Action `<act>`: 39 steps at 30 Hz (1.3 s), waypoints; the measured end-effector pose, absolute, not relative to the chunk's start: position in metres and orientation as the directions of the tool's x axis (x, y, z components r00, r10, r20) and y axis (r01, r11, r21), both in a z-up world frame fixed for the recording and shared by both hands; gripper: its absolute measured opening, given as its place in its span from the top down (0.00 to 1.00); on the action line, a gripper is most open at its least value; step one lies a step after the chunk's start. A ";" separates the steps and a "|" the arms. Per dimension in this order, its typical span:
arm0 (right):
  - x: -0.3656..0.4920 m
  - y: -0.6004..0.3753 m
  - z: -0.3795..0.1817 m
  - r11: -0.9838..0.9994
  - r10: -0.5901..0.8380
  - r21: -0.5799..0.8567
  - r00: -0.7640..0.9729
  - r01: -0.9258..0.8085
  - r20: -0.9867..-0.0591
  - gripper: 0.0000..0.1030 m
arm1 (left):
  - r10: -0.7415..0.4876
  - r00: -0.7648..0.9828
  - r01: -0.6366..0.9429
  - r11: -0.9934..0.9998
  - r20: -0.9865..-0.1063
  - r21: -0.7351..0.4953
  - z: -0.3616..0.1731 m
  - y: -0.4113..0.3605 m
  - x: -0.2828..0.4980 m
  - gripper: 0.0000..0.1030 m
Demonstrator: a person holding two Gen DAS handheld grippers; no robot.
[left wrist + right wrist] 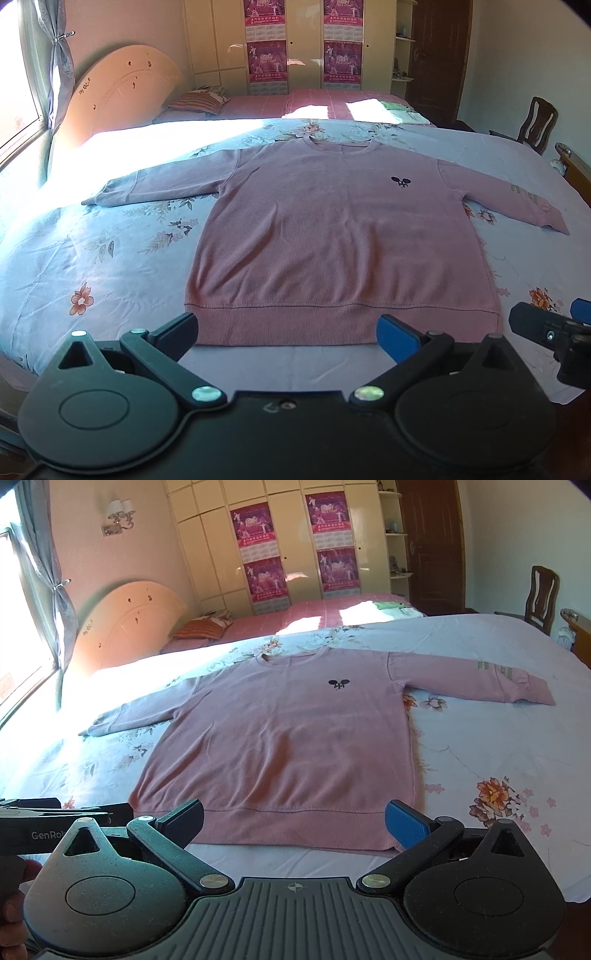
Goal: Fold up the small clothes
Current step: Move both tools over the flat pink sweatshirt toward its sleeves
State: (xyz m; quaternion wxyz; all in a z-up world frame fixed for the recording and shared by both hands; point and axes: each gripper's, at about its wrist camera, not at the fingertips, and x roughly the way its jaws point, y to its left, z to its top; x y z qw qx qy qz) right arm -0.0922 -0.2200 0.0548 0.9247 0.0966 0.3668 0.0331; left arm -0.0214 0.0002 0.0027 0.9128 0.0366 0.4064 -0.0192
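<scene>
A pink long-sleeved sweater (325, 236) (288, 738) lies flat and face up on the bed, sleeves spread to both sides, a small black emblem on its chest. My left gripper (291, 332) stands open just short of the ribbed hem, nothing between its fingers. My right gripper (295, 821) is also open at the hem, toward the sweater's right corner, holding nothing. The right gripper's tip shows at the right edge of the left wrist view; the left gripper's body shows at the left edge of the right wrist view.
The floral light-blue bedsheet (92, 266) (498, 746) covers the bed around the sweater. A second bed with a pink cover (295, 101), a pillow and folded green cloth lies behind. A wooden chair (543, 594) stands at the right, wardrobes at the back.
</scene>
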 end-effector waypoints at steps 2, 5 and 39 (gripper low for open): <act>-0.092 -0.221 0.055 0.978 0.132 0.206 0.729 0.012 -0.672 0.00 | -0.005 0.669 0.064 0.997 -0.743 0.050 0.003 0.000 -0.021 0.00; -0.092 -0.222 0.054 0.978 0.130 0.207 0.729 0.016 -0.672 0.00 | -0.005 0.669 0.063 0.997 -0.743 0.049 0.002 0.000 -0.021 0.00; -0.087 -0.224 0.053 0.978 0.120 0.205 0.732 0.028 -0.671 0.00 | -0.007 0.669 0.061 0.997 -0.743 0.046 -0.001 0.003 -0.009 0.00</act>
